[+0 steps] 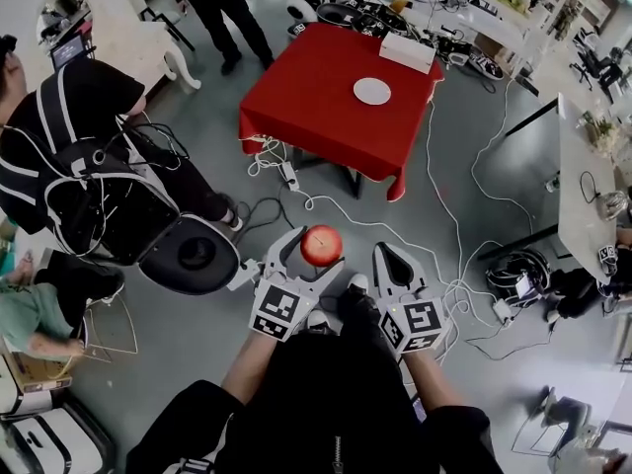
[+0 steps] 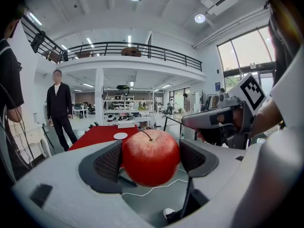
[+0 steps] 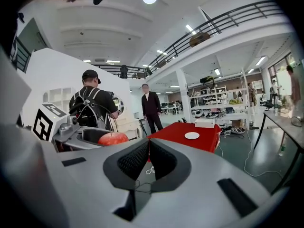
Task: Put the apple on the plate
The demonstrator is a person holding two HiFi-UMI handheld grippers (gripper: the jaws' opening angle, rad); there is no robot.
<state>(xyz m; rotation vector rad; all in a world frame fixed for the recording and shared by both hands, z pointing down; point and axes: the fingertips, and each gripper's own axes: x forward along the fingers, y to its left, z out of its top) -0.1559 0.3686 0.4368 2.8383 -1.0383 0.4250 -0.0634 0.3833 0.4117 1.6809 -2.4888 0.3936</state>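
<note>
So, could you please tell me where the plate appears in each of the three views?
Head view: plate at upper centre, on the red table.
Left gripper view: plate small, left of centre, just above the apple.
Right gripper view: plate right of centre, on the table's top.
Shared landmark: the white box on the table just beyond the plate, seen in all three.

Apple (image 2: 151, 158) glossy, smooth; tablecloth (image 1: 316, 107) red cloth; jaws matt grey plastic.
</note>
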